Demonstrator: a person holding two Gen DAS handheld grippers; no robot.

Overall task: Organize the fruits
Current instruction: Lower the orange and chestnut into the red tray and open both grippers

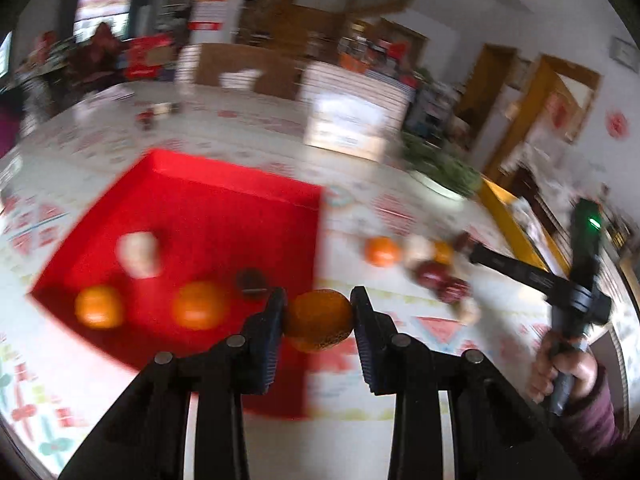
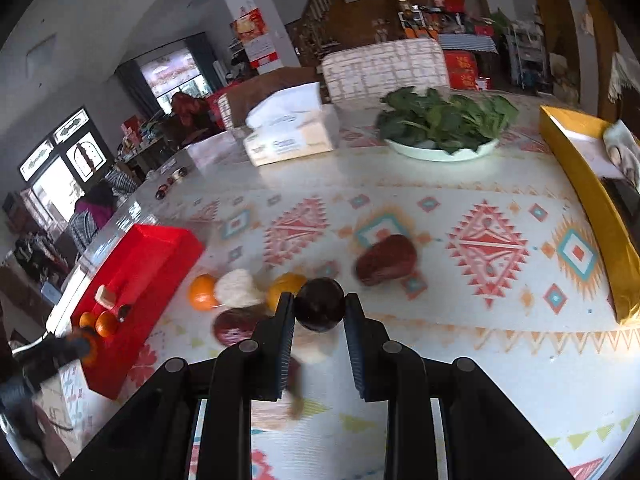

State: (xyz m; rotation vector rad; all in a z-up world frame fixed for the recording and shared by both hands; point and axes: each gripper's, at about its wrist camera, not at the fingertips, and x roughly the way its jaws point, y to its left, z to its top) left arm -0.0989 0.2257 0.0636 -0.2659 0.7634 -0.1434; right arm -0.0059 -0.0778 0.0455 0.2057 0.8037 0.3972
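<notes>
Now | left fingers [image 1: 319, 300] clamp orange [image 1: 319, 319] | right fingers [image 2: 320, 304] clamp dark round fruit [image 2: 320, 310]

Tray [image 2: 160, 256] at table's [image 2: 400, 360] left, loose fruit pile [image 2: 236, 288] just beside, box [image 2: 588, 184] far right

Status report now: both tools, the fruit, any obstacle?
Left tool shut on orange. Right tool shut on dark fruit. Red tray holds four pieces. Nothing in the way.
</notes>
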